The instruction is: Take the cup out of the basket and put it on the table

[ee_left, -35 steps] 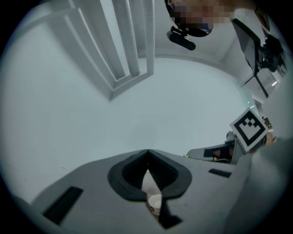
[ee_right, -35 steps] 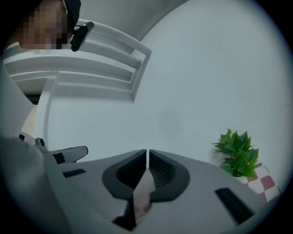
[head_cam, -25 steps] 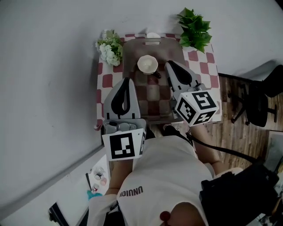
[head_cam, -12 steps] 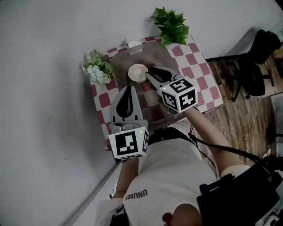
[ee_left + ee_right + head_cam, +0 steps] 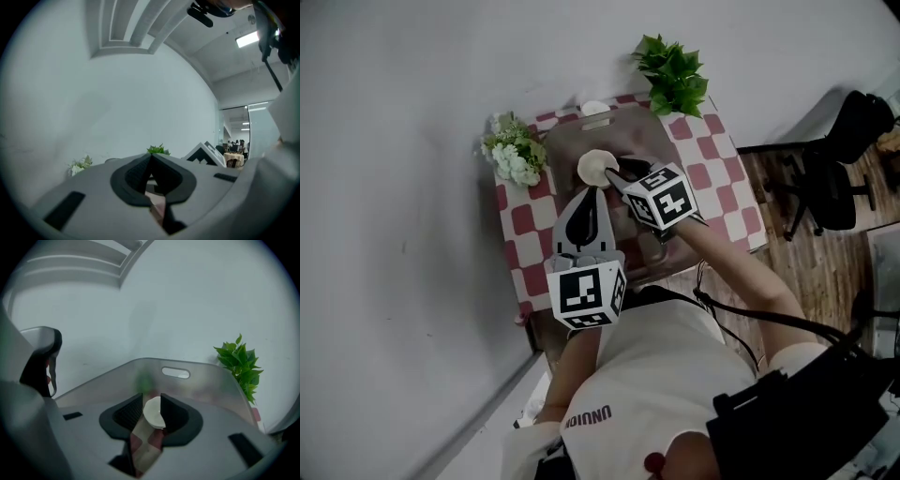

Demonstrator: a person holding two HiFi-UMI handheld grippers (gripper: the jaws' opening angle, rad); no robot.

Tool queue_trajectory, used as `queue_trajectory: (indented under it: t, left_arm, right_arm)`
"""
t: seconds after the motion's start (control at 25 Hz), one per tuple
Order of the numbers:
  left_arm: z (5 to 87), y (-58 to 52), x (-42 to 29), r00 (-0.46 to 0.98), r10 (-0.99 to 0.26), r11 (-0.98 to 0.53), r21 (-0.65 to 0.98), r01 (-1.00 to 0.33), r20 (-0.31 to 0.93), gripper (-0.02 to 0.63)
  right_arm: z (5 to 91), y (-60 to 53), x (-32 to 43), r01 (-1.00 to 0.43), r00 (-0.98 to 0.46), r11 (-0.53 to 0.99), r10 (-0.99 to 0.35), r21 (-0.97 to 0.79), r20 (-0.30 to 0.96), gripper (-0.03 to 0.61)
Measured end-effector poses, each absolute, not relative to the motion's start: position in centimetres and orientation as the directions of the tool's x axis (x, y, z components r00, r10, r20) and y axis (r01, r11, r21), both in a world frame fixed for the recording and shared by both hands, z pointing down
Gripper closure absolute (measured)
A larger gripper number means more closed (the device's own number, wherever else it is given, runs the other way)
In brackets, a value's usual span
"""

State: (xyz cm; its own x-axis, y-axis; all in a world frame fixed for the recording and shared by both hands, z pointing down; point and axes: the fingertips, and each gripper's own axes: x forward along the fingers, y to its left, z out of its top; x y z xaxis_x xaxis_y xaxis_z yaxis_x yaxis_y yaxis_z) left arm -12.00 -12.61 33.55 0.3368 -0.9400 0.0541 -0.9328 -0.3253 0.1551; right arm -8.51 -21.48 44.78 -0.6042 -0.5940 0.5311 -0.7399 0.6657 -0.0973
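A white cup (image 5: 594,167) stands inside the translucent grey basket (image 5: 649,131) on the checkered table (image 5: 724,178). My right gripper (image 5: 613,174) reaches down into the basket from the right, its tips right beside the cup. In the right gripper view its jaws have just been opening and stand apart, with the cup (image 5: 153,412) showing in the gap between them; the pads do not squeeze it. My left gripper (image 5: 588,195) hovers at the basket's near left side, away from the cup. Its tips (image 5: 151,157) meet with nothing held.
White flowers (image 5: 514,155) stand at the table's left back corner and a green plant (image 5: 673,73) at the right back corner. The basket's far wall with a handle slot (image 5: 176,373) rises behind the cup. An office chair (image 5: 842,159) stands on the wooden floor to the right.
The right gripper has come down into the basket to the cup and its jaws have parted. The left gripper has sunk a little, staying shut.
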Motion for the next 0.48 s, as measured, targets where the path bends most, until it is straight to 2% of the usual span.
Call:
queue_trajectory:
  t: [0.48]
  left_arm:
    - [32.7, -14.7, -13.4, 0.229, -0.973, -0.225, 0.146, -0.963, 0.008, 0.601]
  right_arm:
    - [49.5, -23.7, -7.5, -0.761, -0.532, 0.645, -0.557, -0.07, 0.638, 0.443]
